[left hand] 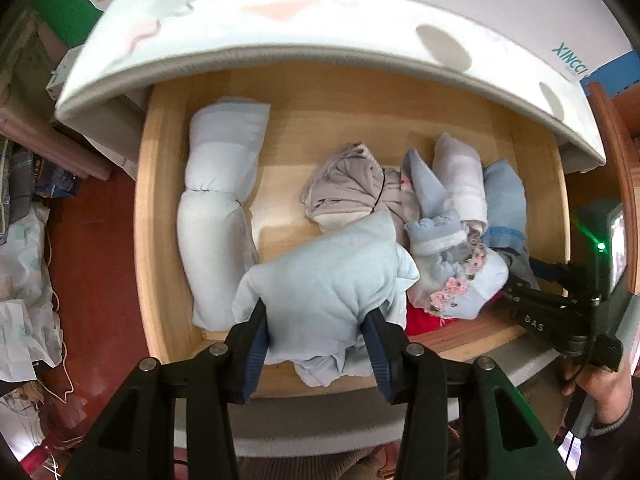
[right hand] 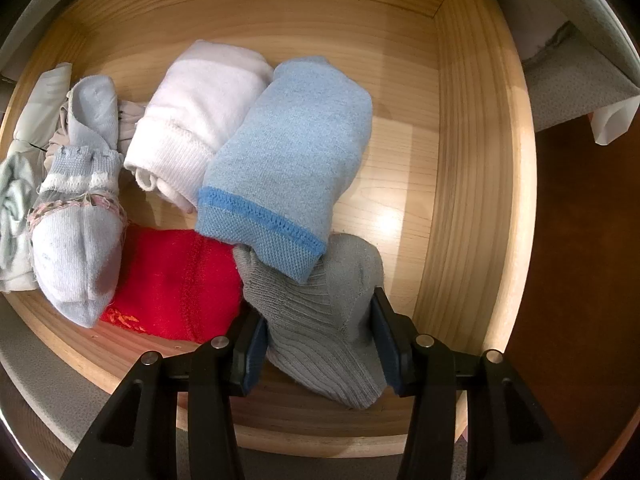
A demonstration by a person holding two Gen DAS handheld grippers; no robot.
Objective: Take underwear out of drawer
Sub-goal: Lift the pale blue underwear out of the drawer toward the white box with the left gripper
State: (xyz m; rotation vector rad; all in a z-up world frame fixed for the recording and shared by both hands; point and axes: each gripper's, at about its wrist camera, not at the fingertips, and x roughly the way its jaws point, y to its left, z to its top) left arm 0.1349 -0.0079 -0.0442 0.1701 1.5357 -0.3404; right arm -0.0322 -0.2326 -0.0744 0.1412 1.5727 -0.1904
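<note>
In the left wrist view my left gripper [left hand: 316, 332] is shut on a folded pale blue garment [left hand: 324, 280], held above the open wooden drawer [left hand: 160, 208]. Two more pale blue rolled garments [left hand: 224, 184] lie along the drawer's left side. A grey-beige garment [left hand: 348, 188] sits mid-drawer, with rolled socks to its right. My right gripper [left hand: 532, 304] reaches into the drawer's right front corner. In the right wrist view my right gripper [right hand: 320, 332] is shut on a grey ribbed sock [right hand: 320, 320]. A blue sock [right hand: 288, 160], a white sock [right hand: 200, 120] and a red sock [right hand: 176, 280] lie beside it.
A white patterned mattress edge [left hand: 280, 20] overhangs the drawer's back. Bags and clutter [left hand: 24, 260] lie on the red floor at left. A person's hand [left hand: 604, 396] holds the right gripper at lower right. The drawer's right wall [right hand: 480, 160] stands close to the right gripper.
</note>
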